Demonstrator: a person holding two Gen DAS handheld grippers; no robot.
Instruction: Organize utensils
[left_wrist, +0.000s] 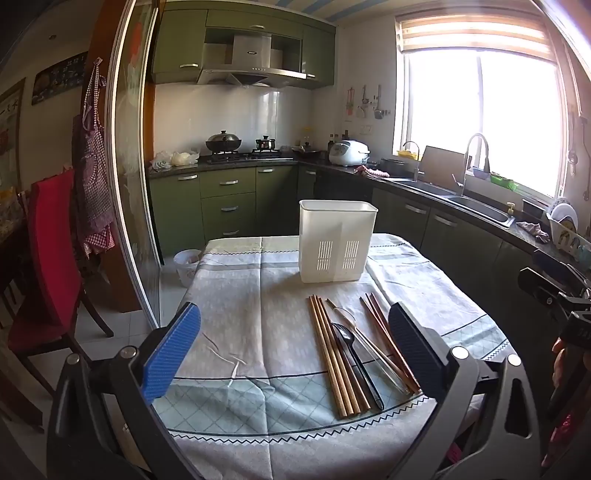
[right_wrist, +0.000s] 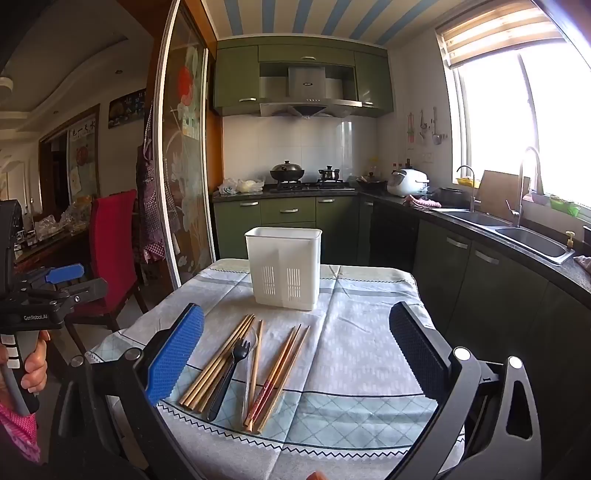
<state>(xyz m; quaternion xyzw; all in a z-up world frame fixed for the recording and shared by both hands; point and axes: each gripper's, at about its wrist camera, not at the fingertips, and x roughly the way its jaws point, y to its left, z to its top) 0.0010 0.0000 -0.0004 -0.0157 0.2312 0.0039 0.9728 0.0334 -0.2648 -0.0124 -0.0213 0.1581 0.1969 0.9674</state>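
A white slotted utensil holder (left_wrist: 337, 242) stands upright at the far middle of the cloth-covered table (left_wrist: 240, 295); it also shows in the right wrist view (right_wrist: 283, 267). In front of it lie several wooden chopsticks (left_wrist: 332, 354), a black plastic fork (left_wrist: 351, 354) and a clear plastic spoon (left_wrist: 373, 350). The right wrist view shows the chopsticks (right_wrist: 218, 363), the fork (right_wrist: 229, 373), the clear spoon (right_wrist: 248, 373) and red-patterned chopsticks (right_wrist: 277, 373). My left gripper (left_wrist: 293, 349) is open and empty above the table's near side. My right gripper (right_wrist: 295, 350) is open and empty, right of the utensils.
A red chair (left_wrist: 48, 258) stands left of the table beside a sliding glass door (left_wrist: 133, 184). Green cabinets and a dark counter with a sink (left_wrist: 476, 208) run along the right. A small bin (left_wrist: 186, 266) sits on the floor past the table's left corner.
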